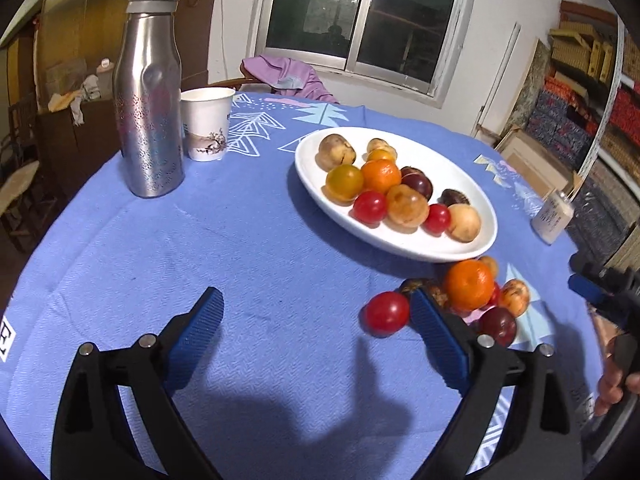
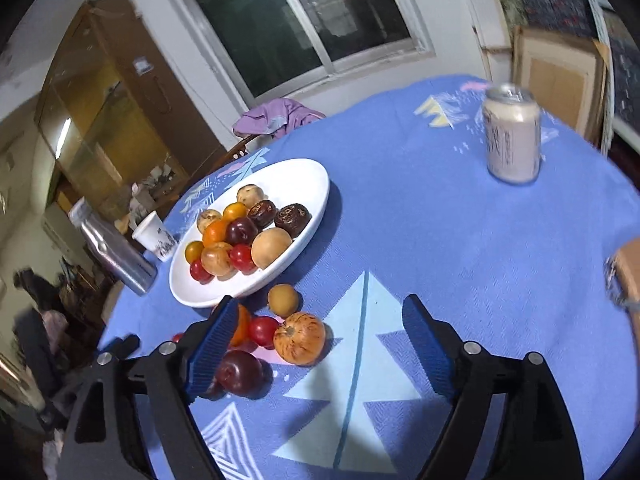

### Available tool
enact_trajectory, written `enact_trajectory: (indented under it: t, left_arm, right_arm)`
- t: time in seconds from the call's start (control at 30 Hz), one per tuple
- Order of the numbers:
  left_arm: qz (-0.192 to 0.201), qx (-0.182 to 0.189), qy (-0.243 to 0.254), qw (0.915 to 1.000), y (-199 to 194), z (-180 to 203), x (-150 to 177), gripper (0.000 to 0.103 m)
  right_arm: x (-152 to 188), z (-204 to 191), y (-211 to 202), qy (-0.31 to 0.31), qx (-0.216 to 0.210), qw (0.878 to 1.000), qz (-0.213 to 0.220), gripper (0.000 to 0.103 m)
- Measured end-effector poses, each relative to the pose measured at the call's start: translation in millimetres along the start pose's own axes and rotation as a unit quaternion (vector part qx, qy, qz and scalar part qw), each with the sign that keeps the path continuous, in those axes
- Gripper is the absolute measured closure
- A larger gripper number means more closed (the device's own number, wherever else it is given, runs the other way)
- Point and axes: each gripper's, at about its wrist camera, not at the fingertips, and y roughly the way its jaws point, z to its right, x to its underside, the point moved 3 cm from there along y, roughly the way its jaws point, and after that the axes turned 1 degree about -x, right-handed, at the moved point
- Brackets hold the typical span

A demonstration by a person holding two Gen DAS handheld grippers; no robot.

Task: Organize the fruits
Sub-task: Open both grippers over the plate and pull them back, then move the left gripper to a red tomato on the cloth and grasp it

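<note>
A white oval plate (image 1: 404,244) (image 2: 316,184) on the blue tablecloth holds several fruits: oranges, red tomatoes, dark plums, tan round ones. In front of it lies a loose pile: an orange (image 1: 469,284), a red tomato (image 1: 386,313), a dark plum (image 1: 498,326) (image 2: 240,372), a speckled orange fruit (image 2: 299,338) and a small tan one (image 2: 283,300). My left gripper (image 1: 316,338) stands open over bare cloth, its right finger just beside the tomato. My right gripper (image 2: 320,344) is open too, its left finger in front of the pile, nothing between the pads.
A steel bottle (image 1: 151,92) (image 2: 116,256) and a paper cup (image 1: 206,128) (image 2: 155,236) stand left of the plate. A pale can (image 2: 512,136) (image 1: 554,216) stands at the far right. A chair with purple cloth (image 1: 288,74) sits behind the table. A hand (image 1: 612,380) shows at the right edge.
</note>
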Motion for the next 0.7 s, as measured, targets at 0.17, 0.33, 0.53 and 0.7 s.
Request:
enact_trajectory:
  t: [0.17, 0.33, 0.53, 0.7]
  left_arm:
    - [-0.01, -0.016, 0.025, 0.9995, 9.6, 8.0, 3.8, 0.01]
    - [-0.013, -0.02, 0.069, 0.9973, 13.4, 25.5, 10.0, 0.009]
    - [-0.023, -0.035, 0.109, 0.9931, 22.0, 39.2, 14.6, 0.007]
    - [-0.034, -0.05, 0.087, 0.9944, 31.9, 26.7, 7.1, 0.007]
  right_arm:
    - [-1.8, 1.8, -2.2, 0.018, -0.03, 0.999, -0.01, 0.017]
    - [-0.6, -6.0, -5.3, 0.007, -0.035, 0.999, -0.01, 0.012]
    - [0.5, -8.4, -5.9, 0.003, -0.032, 0.999, -0.012, 0.012]
    - [1.3, -10.2, -4.2, 0.0, -0.029, 0.999, -0.014, 0.012]
